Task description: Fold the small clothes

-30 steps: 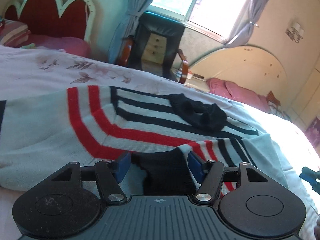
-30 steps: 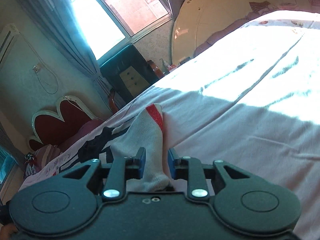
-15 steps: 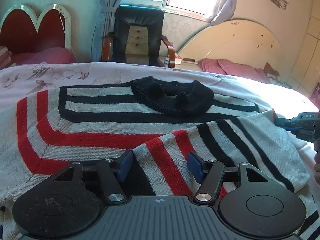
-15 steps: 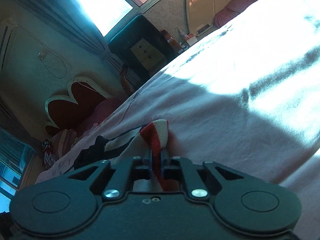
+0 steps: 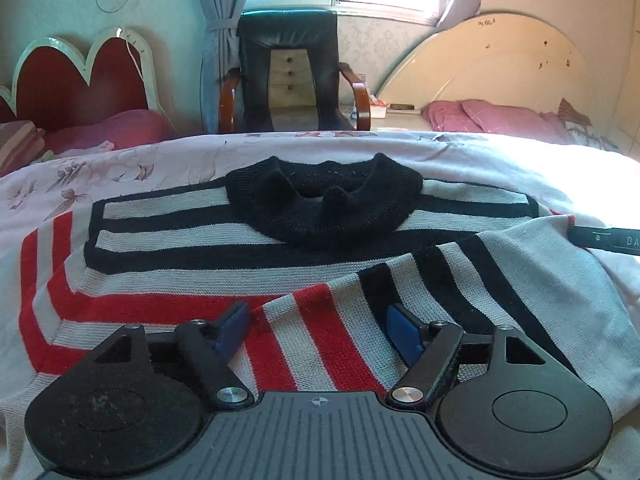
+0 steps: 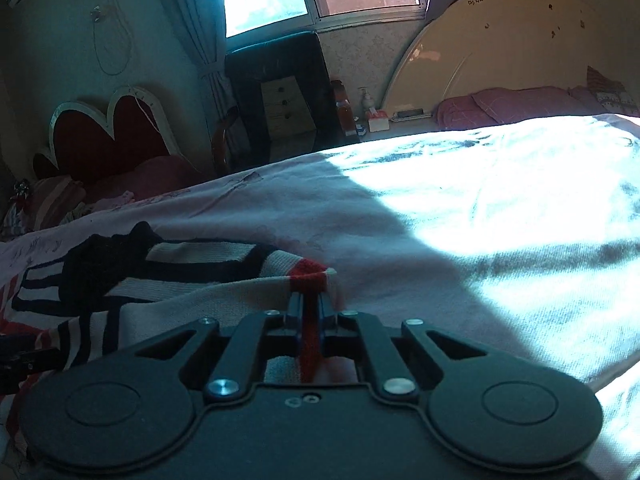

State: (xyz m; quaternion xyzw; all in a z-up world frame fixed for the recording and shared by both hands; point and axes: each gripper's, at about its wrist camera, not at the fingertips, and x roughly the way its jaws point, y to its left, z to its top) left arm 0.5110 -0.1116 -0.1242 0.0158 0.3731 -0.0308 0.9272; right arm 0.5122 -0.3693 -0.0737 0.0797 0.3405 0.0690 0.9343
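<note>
A small knit sweater [image 5: 192, 256] with black, red and pale stripes and a black collar [image 5: 324, 200] lies flat on the bed. Its right sleeve [image 5: 460, 280] is folded across the front. My left gripper [image 5: 318, 326] is open, its blue pads on either side of the folded sleeve's striped part. My right gripper [image 6: 309, 304] is shut on the sleeve's red cuff [image 6: 309, 276], low over the bed. The right gripper's tip shows at the right edge of the left wrist view [image 5: 604, 238]. The sweater also shows in the right wrist view [image 6: 160, 276].
The bed [image 6: 480, 220] has a pale pink floral sheet, sunlit on the right. Beyond it stand a black armchair [image 5: 288, 76], a red heart-shaped headboard [image 5: 80, 76], a cream curved headboard [image 5: 500, 68] with pink pillows [image 5: 488, 116], and a window with curtains.
The right gripper closed on the sleeve's red cuff and carried it leftward across the sweater. The left gripper's view swung level and centred on the collar, staying open.
</note>
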